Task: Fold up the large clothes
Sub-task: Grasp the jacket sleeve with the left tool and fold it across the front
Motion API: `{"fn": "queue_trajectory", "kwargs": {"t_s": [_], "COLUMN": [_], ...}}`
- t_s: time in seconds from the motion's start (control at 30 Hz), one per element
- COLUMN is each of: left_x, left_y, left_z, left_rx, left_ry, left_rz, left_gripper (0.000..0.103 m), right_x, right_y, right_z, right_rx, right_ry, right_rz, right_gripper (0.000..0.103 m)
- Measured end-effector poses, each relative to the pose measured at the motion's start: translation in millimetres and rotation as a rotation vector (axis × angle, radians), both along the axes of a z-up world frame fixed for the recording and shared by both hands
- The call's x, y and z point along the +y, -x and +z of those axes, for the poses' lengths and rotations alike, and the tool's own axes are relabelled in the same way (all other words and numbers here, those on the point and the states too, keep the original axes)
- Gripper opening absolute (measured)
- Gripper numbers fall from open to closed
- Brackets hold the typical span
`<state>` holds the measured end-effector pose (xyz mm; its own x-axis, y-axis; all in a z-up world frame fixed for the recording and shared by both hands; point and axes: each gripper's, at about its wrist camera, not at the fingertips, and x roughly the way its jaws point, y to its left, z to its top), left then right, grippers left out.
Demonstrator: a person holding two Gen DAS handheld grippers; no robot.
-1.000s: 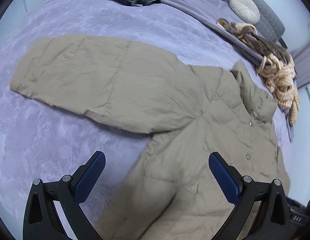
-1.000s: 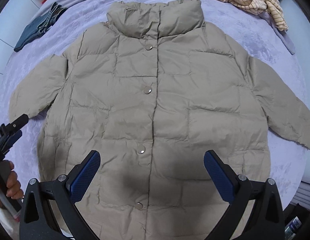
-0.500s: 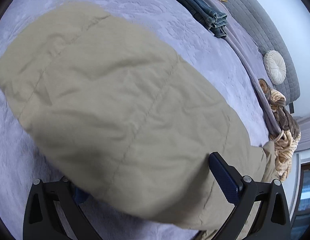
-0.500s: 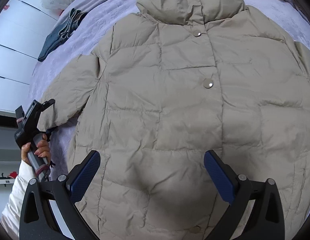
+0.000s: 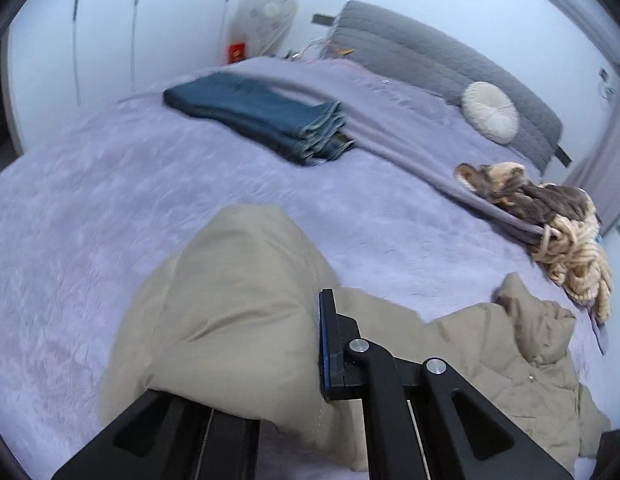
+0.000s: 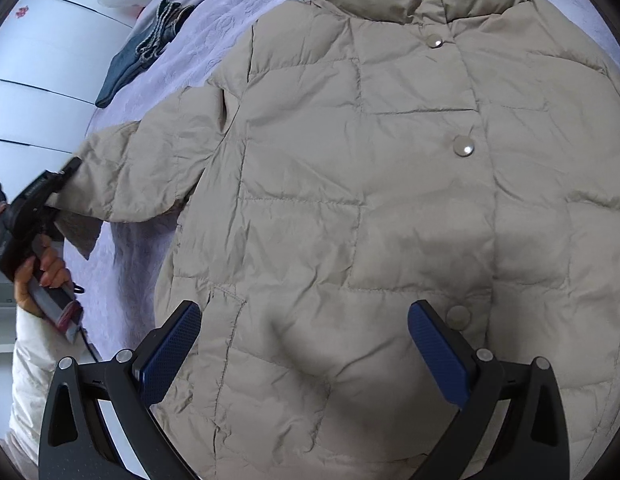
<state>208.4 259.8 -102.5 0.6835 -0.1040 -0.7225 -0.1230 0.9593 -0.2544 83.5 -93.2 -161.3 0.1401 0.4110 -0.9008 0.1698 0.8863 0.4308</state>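
My left gripper (image 5: pixel 246 364) is clenching the cuff of the jacket sleeve (image 5: pixel 238 304), lifting it off the purple bedspread (image 5: pixel 90 208); my right gripper (image 6: pixel 304 348) is hovering released above the jacket (image 6: pixel 370 200)

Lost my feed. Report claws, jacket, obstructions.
Left claw shut on jacket sleeve cuff, lifted. Right claw open over jacket front, not gripping. Folded jeans lie apart.

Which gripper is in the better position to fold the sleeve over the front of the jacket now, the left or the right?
The left gripper. Its jaws are shut on the sleeve end. The right gripper is open over the jacket front, holding nothing.
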Motion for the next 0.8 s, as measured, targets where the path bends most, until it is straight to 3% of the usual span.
{"fn": "queue_trajectory", "kwargs": {"t_s": [0.1, 0.2, 0.3, 0.37, 0.43, 0.57, 0.67, 0.73, 0.77, 0.8], "left_x": [-56, -128, -212, -260, -297, -324, -320, -313, -310, -305], "left_y": [10, 22, 32, 43, 51, 66, 70, 71, 71, 74], "left_z": [36, 50, 34, 7, -25, -80, -93, -89, -85, -77], "left_rx": [-0.095, -0.134, -0.11, -0.039, 0.032, 0.157, 0.204, 0.202, 0.194, 0.149], "left_ry": [-0.044, -0.082, -0.164, -0.2, -0.257, -0.355, -0.337, -0.296, -0.284, -0.291], "left_rz": [-0.177, -0.382, -0.578, -0.683, -0.745, -0.767, -0.753, -0.755, -0.738, -0.697], "left_gripper": [0.009, 0.009, 0.009, 0.009, 0.009, 0.009, 0.011, 0.046, 0.095, 0.103], "right_x": [-19, -44, -75, -95, -114, -140, -149, -150, -149, -148], "right_y": [2, 6, 10, 13, 15, 17, 15, 15, 12, 12], "right_z": [7, 15, 23, 24, 22, 13, 7, 6, 5, 7], "right_rx": [-0.021, -0.055, -0.09, -0.099, -0.096, -0.076, -0.066, -0.068, -0.071, -0.076], "right_ry": [0.003, 0.02, 0.051, 0.071, 0.089, 0.11, 0.115, 0.116, 0.118, 0.119], "right_rz": [-0.039, -0.084, -0.145, -0.187, -0.22, -0.262, -0.273, -0.27, -0.266, -0.26], "right_gripper": [0.103, 0.103, 0.103, 0.103, 0.103, 0.103, 0.103, 0.103, 0.103, 0.103]}}
